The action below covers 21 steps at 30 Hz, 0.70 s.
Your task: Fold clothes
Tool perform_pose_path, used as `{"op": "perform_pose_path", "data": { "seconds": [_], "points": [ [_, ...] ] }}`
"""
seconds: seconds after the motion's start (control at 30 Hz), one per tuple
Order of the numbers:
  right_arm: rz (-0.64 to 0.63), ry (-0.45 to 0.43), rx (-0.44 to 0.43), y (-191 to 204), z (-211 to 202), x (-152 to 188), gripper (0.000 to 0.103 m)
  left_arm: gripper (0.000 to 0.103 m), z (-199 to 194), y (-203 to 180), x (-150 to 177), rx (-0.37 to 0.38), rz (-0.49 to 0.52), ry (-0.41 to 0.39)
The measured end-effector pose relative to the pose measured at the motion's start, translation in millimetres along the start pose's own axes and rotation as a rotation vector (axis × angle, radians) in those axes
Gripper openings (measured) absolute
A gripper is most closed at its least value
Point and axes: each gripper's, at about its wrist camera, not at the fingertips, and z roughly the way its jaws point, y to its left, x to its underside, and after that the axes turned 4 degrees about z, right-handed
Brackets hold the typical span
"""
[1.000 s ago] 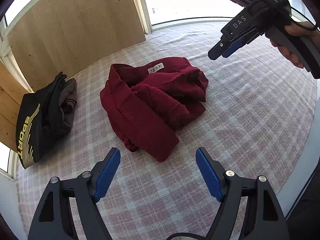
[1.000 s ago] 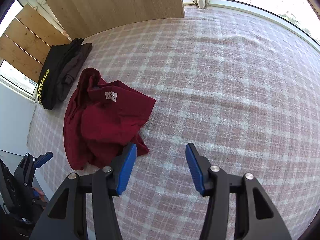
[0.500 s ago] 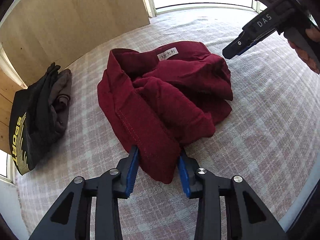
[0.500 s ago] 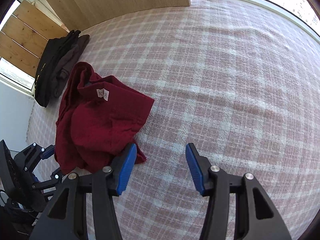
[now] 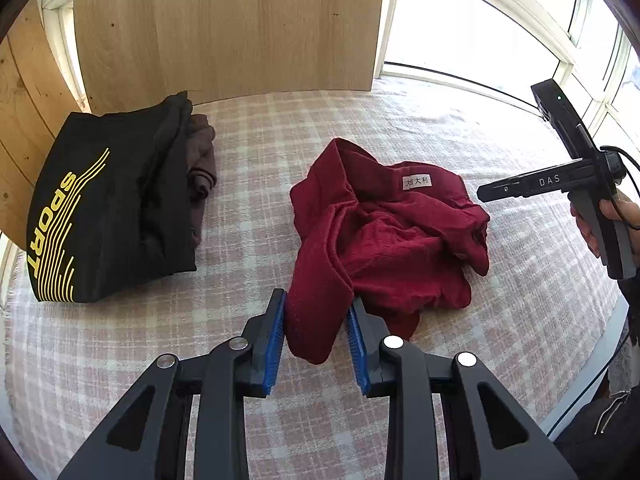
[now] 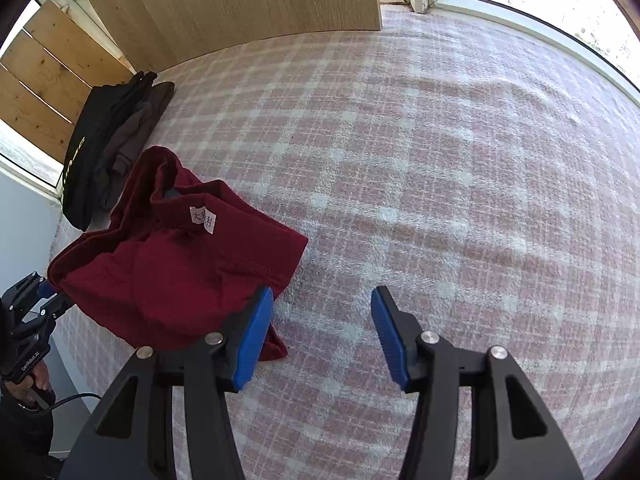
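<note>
A crumpled dark red garment (image 5: 384, 240) lies in a heap on a checked pink blanket (image 6: 440, 160), just beside a folded black pile (image 5: 108, 208). The left gripper (image 5: 316, 320) pinches the garment's near fold; the right gripper (image 6: 322, 332) hangs open beside the cloth. A clean lift likely needs a steady, high pull to shake layers loose. A second ago, the left jaws stood wide apart, short of the cloth.

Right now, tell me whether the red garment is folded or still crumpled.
Crumpled. The red garment lies bunched in loose folds, one end pinched in the left gripper.
</note>
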Motion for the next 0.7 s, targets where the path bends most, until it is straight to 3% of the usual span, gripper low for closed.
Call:
{"op": "perform_pose_path", "data": {
  "seconds": [0.17, 0.5, 0.53, 0.57, 0.6, 0.7],
  "points": [
    [0.035, 0.005, 0.011, -6.3, 11.9, -11.7, 0.051, 0.027, -3.1, 14.9, -2.0, -0.013, -0.012, -0.005],
    [0.069, 0.058, -0.145, 16.0, 30.5, -21.1, 0.053, 0.027, 3.0, 25.2, 1.3, 0.021, -0.031, 0.032],
    [0.062, 0.055, -0.155, 19.0, 31.1, -20.6, 0.044, 0.027, 2.3, 25.5, 0.4, 0.026, -0.035, 0.034],
    [0.046, 0.053, -0.159, 22.6, 31.9, -19.7, 0.025, 0.027, 0.4, 25.5, -0.3, 0.031, -0.039, 0.033],
    [0.039, 0.051, -0.162, 24.9, 32.2, -19.0, 0.018, 0.027, -2.2, 24.9, -1.2, 0.032, -0.042, 0.030],
    [0.037, 0.042, -0.164, 27.8, 30.4, -17.3, 0.015, 0.028, -7.6, 22.1, -5.5, 0.015, -0.039, 0.027]
  ]
}}
